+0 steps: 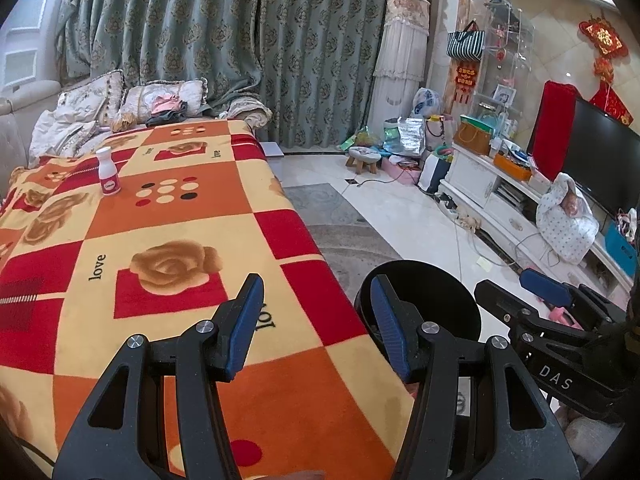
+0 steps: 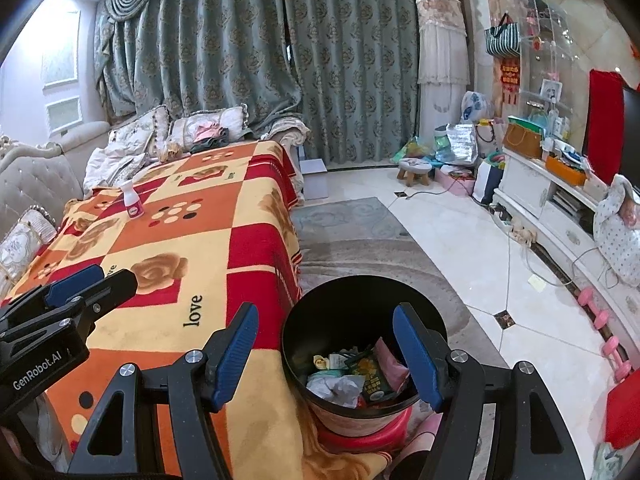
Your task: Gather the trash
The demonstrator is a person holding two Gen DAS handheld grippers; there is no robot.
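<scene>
A small white bottle with a pink label [image 1: 108,172] stands upright far back on the table covered by a red, orange and yellow blanket [image 1: 168,216]; it also shows in the right wrist view [image 2: 132,200]. A black trash bin [image 2: 360,292] holding wrappers and crumpled paper [image 2: 352,372] stands on a red stool beside the table's right edge; its rim shows in the left wrist view [image 1: 432,280]. My left gripper [image 1: 318,292] is open and empty over the table's near right edge. My right gripper [image 2: 326,320] is open and empty above the bin.
A sofa with cushions [image 1: 96,100] lies behind the table. Green curtains [image 1: 240,40] hang at the back. A white TV cabinet [image 1: 504,196] with a TV [image 1: 600,164] runs along the right. A small stool [image 1: 362,158] and bags stand on the floor.
</scene>
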